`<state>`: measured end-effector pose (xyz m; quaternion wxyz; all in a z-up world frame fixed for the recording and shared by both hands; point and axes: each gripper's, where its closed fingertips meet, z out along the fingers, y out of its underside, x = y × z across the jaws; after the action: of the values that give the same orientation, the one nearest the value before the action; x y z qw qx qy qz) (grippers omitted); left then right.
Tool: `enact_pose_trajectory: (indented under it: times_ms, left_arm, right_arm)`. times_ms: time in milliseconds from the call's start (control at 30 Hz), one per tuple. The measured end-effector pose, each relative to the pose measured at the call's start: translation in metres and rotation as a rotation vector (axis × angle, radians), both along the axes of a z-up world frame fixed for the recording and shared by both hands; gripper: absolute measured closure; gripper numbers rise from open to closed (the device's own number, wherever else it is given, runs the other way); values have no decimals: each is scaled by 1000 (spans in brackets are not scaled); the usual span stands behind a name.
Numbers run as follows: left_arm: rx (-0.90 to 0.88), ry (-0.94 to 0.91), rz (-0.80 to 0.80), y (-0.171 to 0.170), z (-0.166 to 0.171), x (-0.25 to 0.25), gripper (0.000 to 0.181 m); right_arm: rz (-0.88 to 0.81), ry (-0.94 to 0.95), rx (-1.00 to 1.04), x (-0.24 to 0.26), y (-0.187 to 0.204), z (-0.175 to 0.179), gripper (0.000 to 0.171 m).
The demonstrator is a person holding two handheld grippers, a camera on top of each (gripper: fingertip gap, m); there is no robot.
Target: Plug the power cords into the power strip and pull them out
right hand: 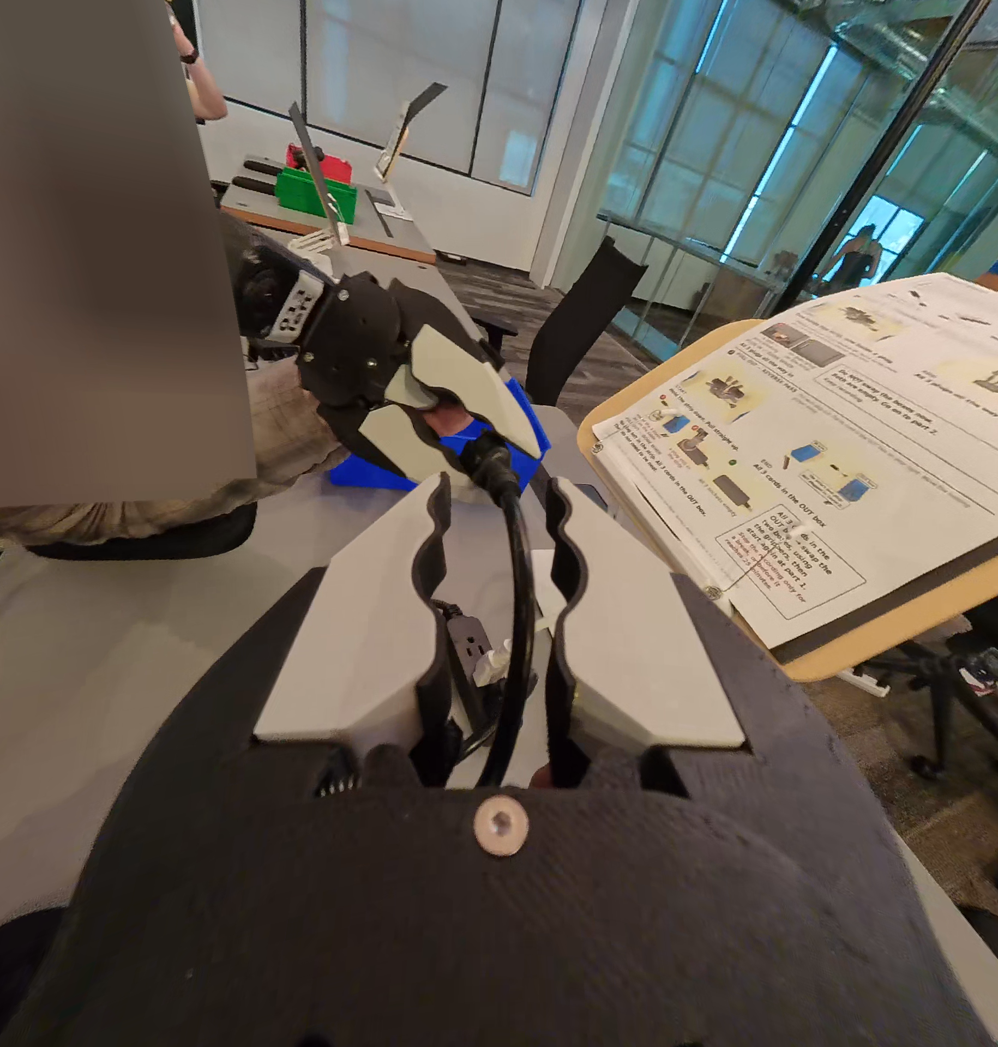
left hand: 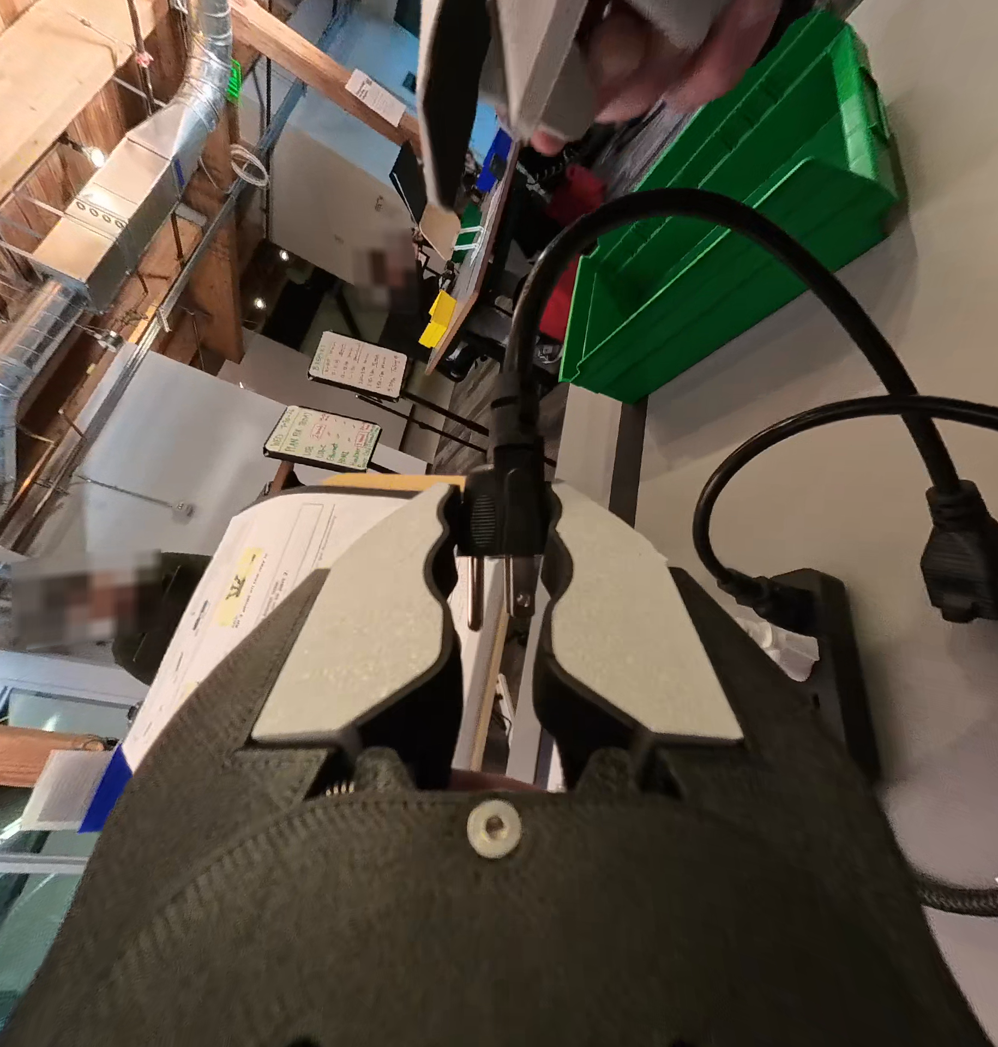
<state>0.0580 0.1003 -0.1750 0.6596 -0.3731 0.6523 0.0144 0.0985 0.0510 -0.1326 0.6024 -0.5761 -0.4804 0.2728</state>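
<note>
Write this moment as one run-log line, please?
left gripper: shut on black plug, prongs bare | right gripper: open, cord between fingers | power strip: on table

The left gripper (left hand: 499, 510) has pale grey speckled fingers (left hand: 372, 612) edged in black, on a black woven-textured body with a silver screw. The plug (left hand: 505, 521) between them is black with a ribbed patch and silver prongs; its cord (left hand: 814, 272) is glossy black. At two o'clock sits a bright green bin (left hand: 729, 238); at four o'clock, a black power strip (left hand: 831, 651) on an off-white table (left hand: 882, 464). In the right wrist view, the right gripper (right hand: 497, 498) shows the same grey and black, with a blue bin (right hand: 372, 476) at twelve o'clock and a white printed sheet (right hand: 825, 453) with yellow patches on a tan board at two o'clock.
</note>
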Motion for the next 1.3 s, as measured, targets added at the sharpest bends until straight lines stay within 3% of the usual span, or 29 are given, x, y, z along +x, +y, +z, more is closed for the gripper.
enact_pose_trajectory:
  times_ms: [200, 333, 500, 633, 767, 800, 933, 1033, 1133, 1300]
  left_arm:
    - [46, 4, -10, -7, 6, 0, 156]
    - [3, -58, -17, -4, 16, -8, 156]
    - [-80, -194, 31, 12, 35, -25, 156]
    - [-109, -318, 116, 26, 55, -41, 156]
    - [-97, -374, 211, 35, 69, -54, 156]
    - [-107, -388, 223, 35, 71, -55, 156]
    - [-69, -405, 249, 31, 79, -52, 157]
    - [-31, -409, 248, 24, 84, -47, 156]
    - [39, -396, 252, 18, 86, -40, 156]
    - [187, -375, 219, 0, 85, -20, 157]
  right_arm:
    - [-20, -29, 20, -6, 6, -4, 146]
    - [-12, -101, 86, 1, -3, -6, 129]
    - [-188, -287, 117, 19, 14, -24, 112]
    - [-368, -241, 94, 33, 38, -12, 120]
    - [-170, -157, 28, 8, 8, -5, 140]
    - [-115, -118, -16, -1, 2, -3, 144]
    - [-38, 85, -319, -25, 21, -23, 109]
    - [68, 469, -600, -27, 42, -31, 85]
    - [89, 1036, -704, 19, 62, -14, 82]
    - [-77, 1404, -658, 79, 76, -14, 81]
